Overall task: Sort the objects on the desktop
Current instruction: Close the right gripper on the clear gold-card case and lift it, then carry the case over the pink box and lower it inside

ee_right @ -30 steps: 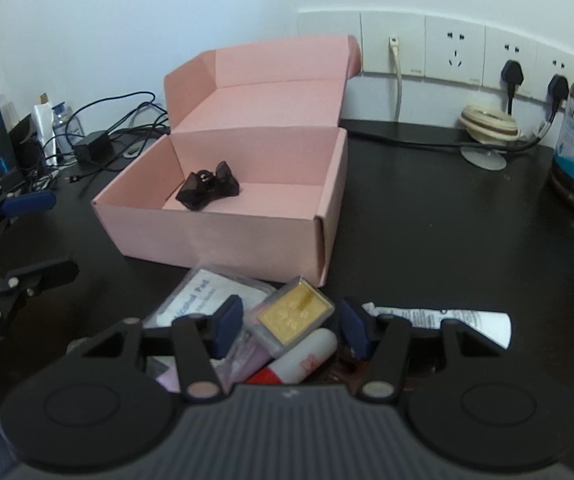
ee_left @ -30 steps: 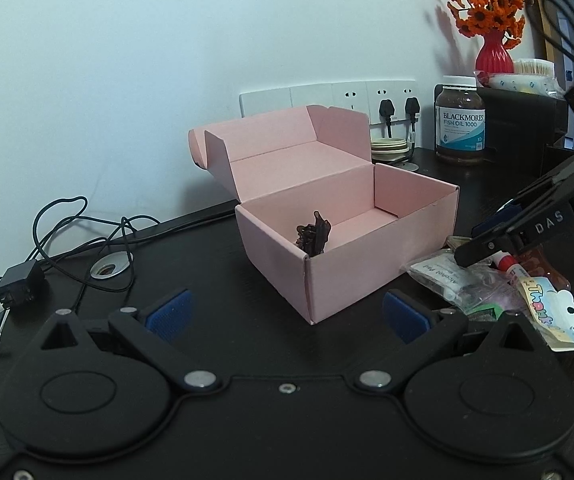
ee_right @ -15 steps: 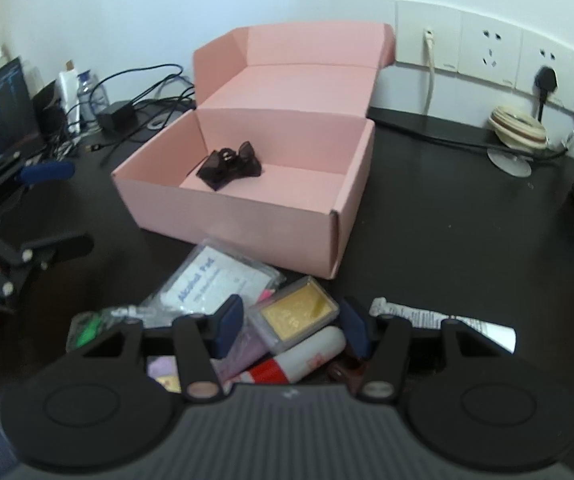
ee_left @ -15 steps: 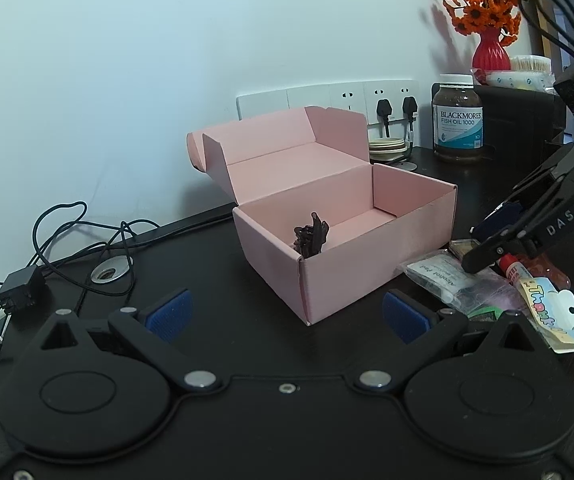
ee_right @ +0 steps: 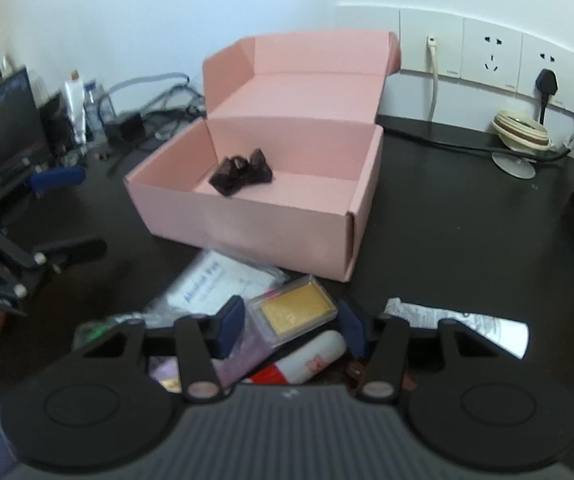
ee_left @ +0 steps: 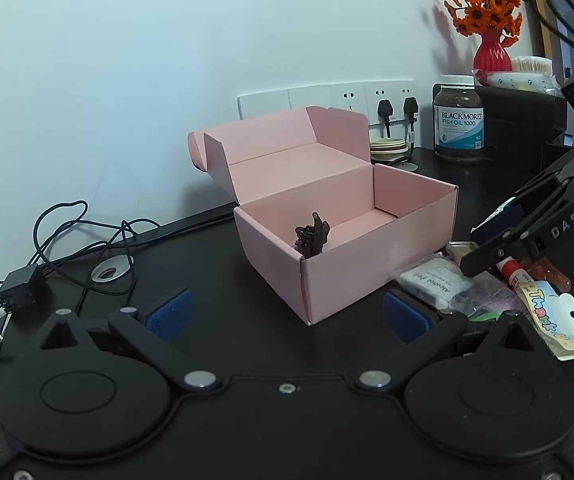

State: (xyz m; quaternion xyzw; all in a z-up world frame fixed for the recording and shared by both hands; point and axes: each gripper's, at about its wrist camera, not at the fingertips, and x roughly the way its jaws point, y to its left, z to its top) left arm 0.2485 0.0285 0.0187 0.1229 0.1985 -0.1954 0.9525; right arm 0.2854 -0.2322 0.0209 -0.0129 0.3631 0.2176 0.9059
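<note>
**Picking the Gold Case from the Pile for Transfer to the Box**

Step in hand, as judged from the scene: the right gripper (ee_right: pixel 291 322) is positioned over the pile of small items in front of the pink box (ee_right: pixel 271 236), with the gold case (ee_right: pixel 297 310) lying between its fingers.

Procedure:
1. Keep the fingers level with the case's two long sides. The case lies on top of other loose items, so it may tilt or slide when pressed.
2. Lower until the blue pads bracket the case walls, not the clear lid edge.
3. Avoid catching the alcohol pad packet (ee_right: pixel 223 284) or the red-and-white tube (ee_right: pixel 307 360), both just beside the case.
4. Close slowly, lift straight up, then clear the front wall of the box before release.

Gripper state:
- Right gripper: fingers spread, one on each side of the gold case. Contact with the case cannot be confirmed; nothing is pinched.
- Left gripper (ee_left: pixel 287 314): fingers spread wide, holding nothing, hovering over the dark desk (ee_left: pixel 215 280) near the box's front corner.

Box state: lid folded back and open. One dark hair clip (ee_right: pixel 243 170) already rests on the box floor. The remaining items lie on the desk against the box's front wall.
</note>
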